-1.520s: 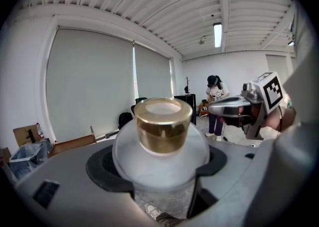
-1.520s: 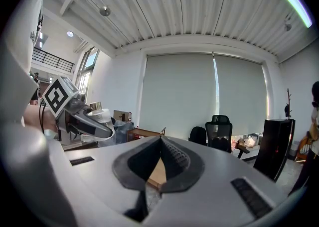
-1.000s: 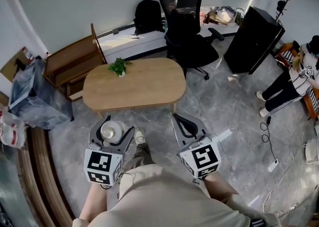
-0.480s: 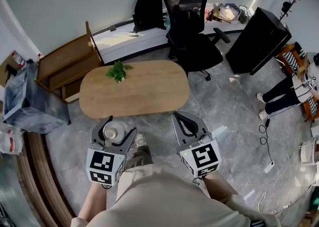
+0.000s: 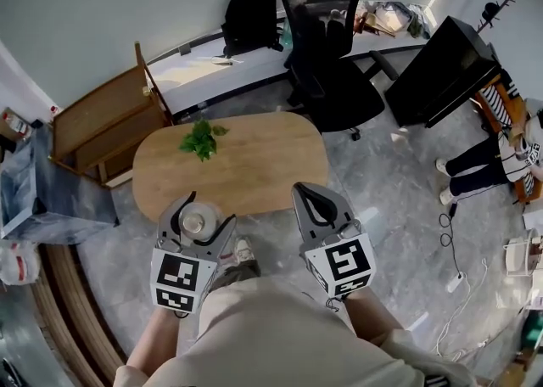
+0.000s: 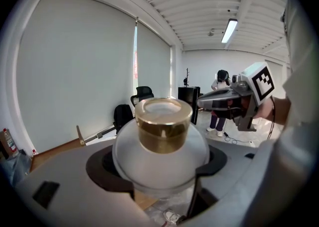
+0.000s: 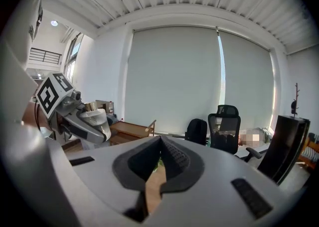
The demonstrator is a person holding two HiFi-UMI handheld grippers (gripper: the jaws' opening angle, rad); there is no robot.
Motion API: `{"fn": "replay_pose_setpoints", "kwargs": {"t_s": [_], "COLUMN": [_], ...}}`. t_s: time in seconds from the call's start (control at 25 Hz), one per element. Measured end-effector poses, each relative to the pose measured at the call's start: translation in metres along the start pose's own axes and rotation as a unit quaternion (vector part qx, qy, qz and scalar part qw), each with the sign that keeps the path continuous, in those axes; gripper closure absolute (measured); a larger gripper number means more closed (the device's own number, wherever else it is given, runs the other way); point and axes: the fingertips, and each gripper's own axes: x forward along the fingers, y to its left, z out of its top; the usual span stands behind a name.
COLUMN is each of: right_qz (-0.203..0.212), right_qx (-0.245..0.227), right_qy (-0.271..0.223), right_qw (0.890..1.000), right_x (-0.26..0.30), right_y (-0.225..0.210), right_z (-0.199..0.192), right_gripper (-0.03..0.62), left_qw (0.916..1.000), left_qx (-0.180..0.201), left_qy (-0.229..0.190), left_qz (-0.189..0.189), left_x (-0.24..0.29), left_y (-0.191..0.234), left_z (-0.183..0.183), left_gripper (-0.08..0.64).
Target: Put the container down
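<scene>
The left gripper (image 5: 206, 212) has its two jaws wrapped round a round white container (image 6: 162, 141) with a gold lid, and it holds it tight by the sides. The container is up in the air, right at the near left edge of the table (image 5: 254, 165). The right gripper (image 5: 310, 191) is just beside it on the right, with its jaws pressed together and nothing in them. Its tips also point at the near edge of the table. The table is oval and made of light wood. A small green plant (image 5: 201, 137) stands on its far left part, well apart from the container. The floor (image 5: 382, 190) is grey stone with pale streaks. Behind the table, a black office chair (image 5: 327, 46) stands close to the far right side. A black backpack (image 5: 250, 16) leans by the far wall, above a long white ledge (image 5: 212, 75). A wooden shelf (image 5: 93, 122) is on the left. A tall black cabinet (image 5: 441, 67) is far on the right, and a person (image 5: 492, 160) stands near it. Thin cables (image 5: 450, 232) lie on the floor on the right.
</scene>
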Motion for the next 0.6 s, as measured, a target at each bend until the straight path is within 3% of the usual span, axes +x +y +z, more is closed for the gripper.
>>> {"fn": "replay_pose_setpoints", "kwargs": {"t_s": [0.28,0.6], "right_qz": [-0.018,-0.031], "right_qx": [0.003,0.006], "right_qy": [0.008,0.014], "right_qw": [1.000,0.999], "right_x": [0.052,0.079], "right_y": [-0.017,-0.037], "right_z": [0.016,0.018], "right_gripper": [0.596,0.595], "left_qw": [0.9998,0.9998], "left_qx": [0.008,0.001], "left_qy": [-0.003,-0.004], "left_qz": [-0.019,-0.020], "left_x": [0.034,0.057], "left_y": [0.044,0.064], "left_z": [0.020,0.027], "left_gripper": [0.225,0.225]}}
